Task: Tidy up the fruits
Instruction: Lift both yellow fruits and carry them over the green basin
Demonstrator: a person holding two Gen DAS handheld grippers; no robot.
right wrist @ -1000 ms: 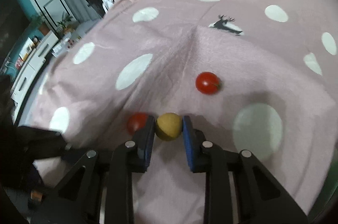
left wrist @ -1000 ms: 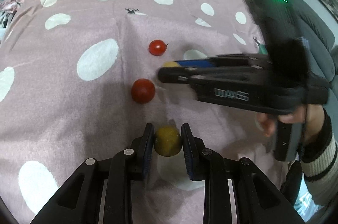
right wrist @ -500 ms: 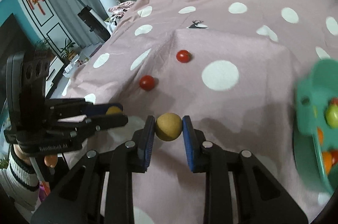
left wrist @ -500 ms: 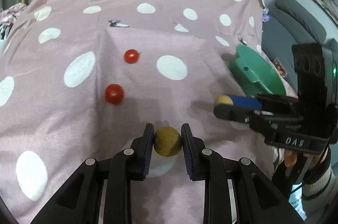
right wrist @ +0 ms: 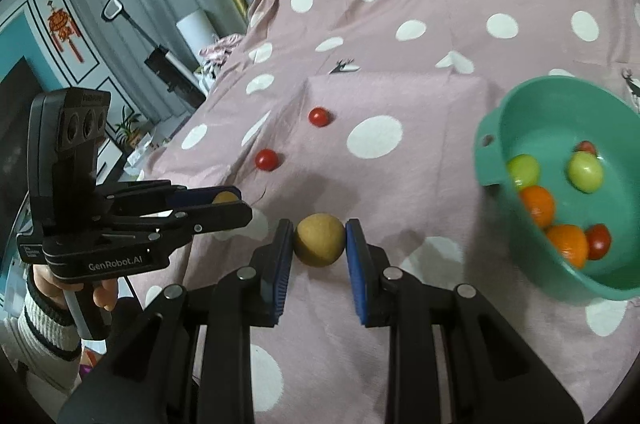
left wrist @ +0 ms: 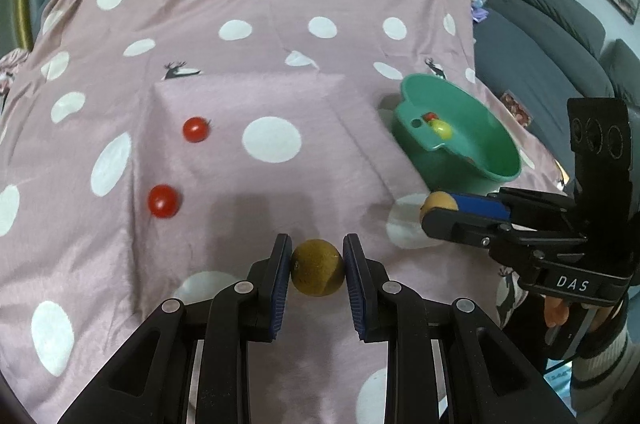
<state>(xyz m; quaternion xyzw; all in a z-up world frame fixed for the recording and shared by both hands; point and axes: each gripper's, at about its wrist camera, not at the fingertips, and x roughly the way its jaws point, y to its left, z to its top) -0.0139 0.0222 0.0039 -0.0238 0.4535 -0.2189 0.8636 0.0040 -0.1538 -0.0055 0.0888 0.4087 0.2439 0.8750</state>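
While each hand-held gripper is clamped on a round brown fruit, the green bowl (right wrist: pixel 560 127) serves as landmark.

- Left hand-held gripper (left wrist: pixel 317 266) — pads pressed on both sides of an olive-brown fruit (left wrist: pixel 317 267), held above the cloth, well left of the bowl.
- Right hand-held gripper (right wrist: pixel 319 240) — pads closed on a tan fruit (right wrist: pixel 319 240), just left of the bowl and short of its rim.
- Bowl contents — two yellow-green fruits, two oranges (right wrist: pixel 538 204), two small red ones.
- Two tomatoes (left wrist: pixel 196 129) (left wrist: pixel 163 201) — loose on the cloth, far left of the bowl, apart from each other.
- Polka-dot cloth (left wrist: pixel 280 183) — pink, white spots; the bowl sits on it.
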